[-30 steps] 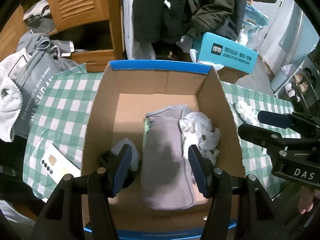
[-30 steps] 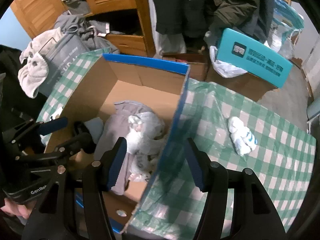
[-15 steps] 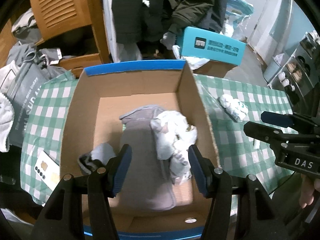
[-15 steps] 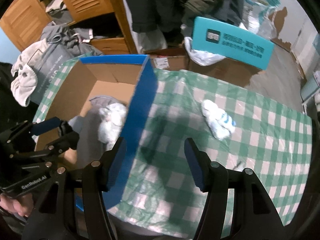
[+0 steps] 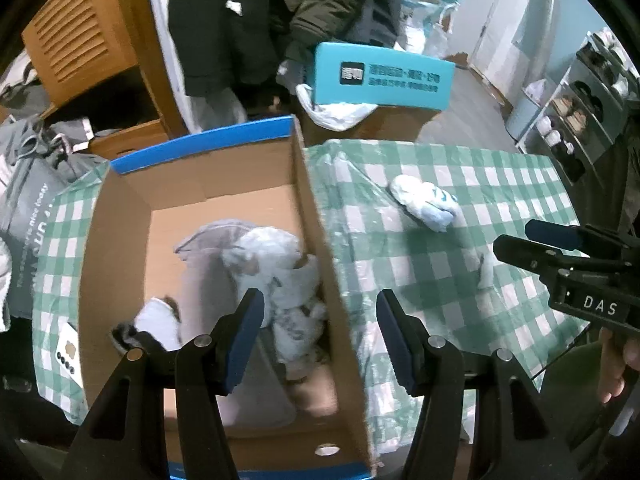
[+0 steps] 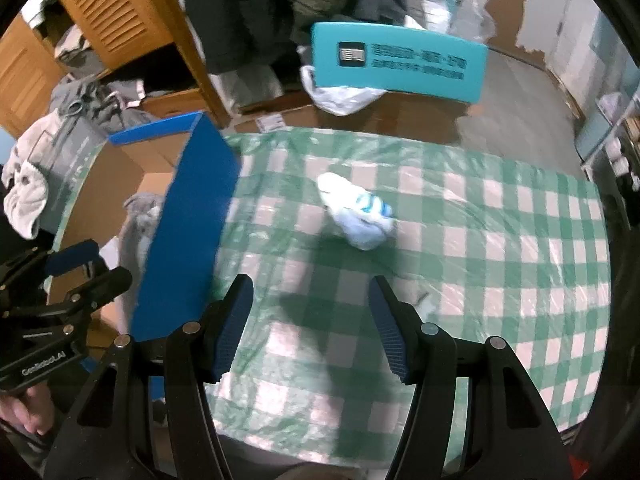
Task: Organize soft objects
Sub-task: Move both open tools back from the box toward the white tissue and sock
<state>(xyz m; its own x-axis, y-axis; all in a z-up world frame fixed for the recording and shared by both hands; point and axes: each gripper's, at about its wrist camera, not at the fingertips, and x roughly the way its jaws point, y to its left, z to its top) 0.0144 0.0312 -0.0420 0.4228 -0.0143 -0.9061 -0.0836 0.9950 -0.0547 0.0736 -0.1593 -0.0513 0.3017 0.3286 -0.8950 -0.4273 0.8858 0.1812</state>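
— Cardboard box (image 5: 120, 264) with blue edges, where does it stand?

— It stands on the green-and-white checked tablecloth (image 5: 400, 248), at about 9 o'clock in the left wrist view. Inside lie a grey folded cloth (image 5: 204, 280), a white crumpled cloth (image 5: 280, 268) on top of it, and a small pale piece (image 5: 156, 320) toward 8 o'clock.

— And the left gripper (image 5: 320, 332)?

— It is above the right wall of the box. Its jaws are spread wide and hold nothing; one blue pad is over the box, the other over the tablecloth.

— Is any soft thing outside the box?

— Yes. A white sock bundle with blue stripes (image 6: 356, 210) lies on the tablecloth, well apart from the box, at about 12 o'clock from the right gripper (image 6: 310, 320). In the left view the same bundle (image 5: 426, 202) is at about 2 o'clock.

— How is the right gripper?

— Its jaws are also spread and empty, above the tablecloth and near the bundle, not touching it. Its shadow falls on the cloth between the fingers.

— What is behind the table?

— A teal box (image 6: 400, 62) at 12 o'clock, dark coats (image 6: 248, 8) hanging, and a wooden cabinet (image 6: 112, 20) at 10 o'clock.
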